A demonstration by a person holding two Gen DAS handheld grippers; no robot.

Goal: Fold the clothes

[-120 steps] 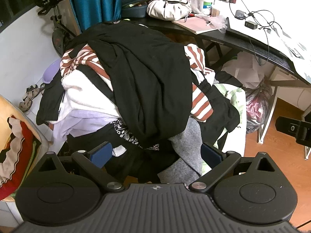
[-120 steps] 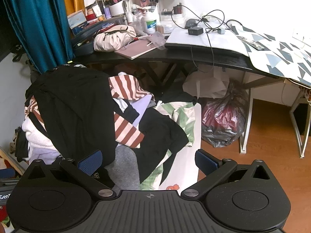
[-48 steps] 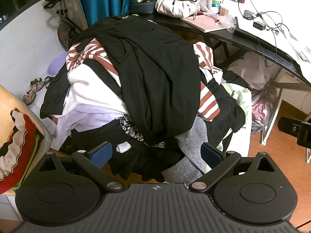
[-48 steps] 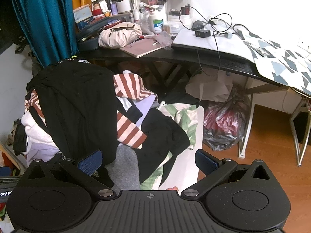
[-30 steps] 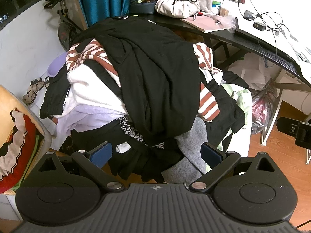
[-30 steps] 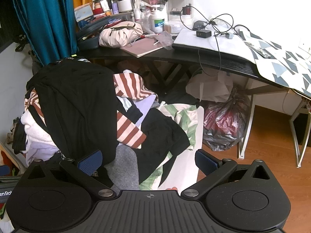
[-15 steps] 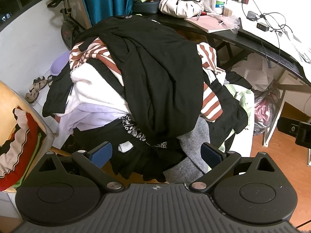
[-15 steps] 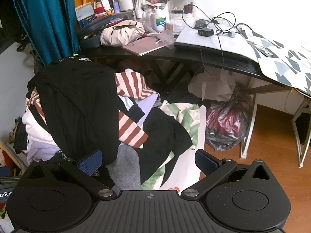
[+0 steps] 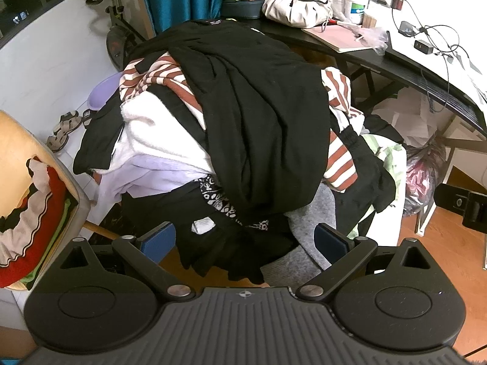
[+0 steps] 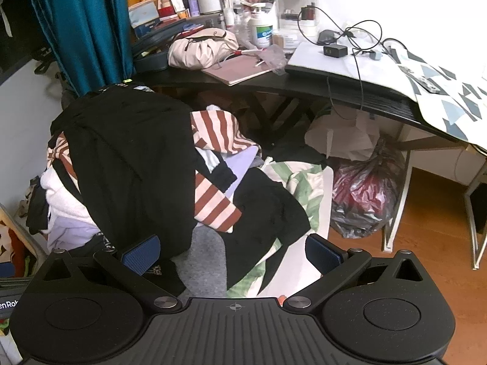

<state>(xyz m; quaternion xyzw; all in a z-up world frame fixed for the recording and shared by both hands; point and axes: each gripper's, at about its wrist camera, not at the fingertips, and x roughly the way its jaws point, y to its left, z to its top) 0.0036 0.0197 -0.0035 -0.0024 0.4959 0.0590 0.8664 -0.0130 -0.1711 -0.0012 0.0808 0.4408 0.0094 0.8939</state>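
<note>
A tall heap of clothes fills both views. A black garment drapes over its top, also shown in the right wrist view. Under it lie a red-and-cream striped top, a white fleece, a lilac piece and a grey garment. A green leaf-print cloth lies to the right. My left gripper is open, its blue pads just short of the heap's dark lower edge. My right gripper is open and empty above the grey garment.
A black desk behind the heap carries a beige bag, a pink notebook, bottles, cables. A plastic rubbish bag sits under it. Teal curtain at back left. A burger-shaped cushion at left. Wooden floor at right.
Both cameras have drifted slightly closer to the heap. The clothes have not moved and both grippers stay open and empty.
</note>
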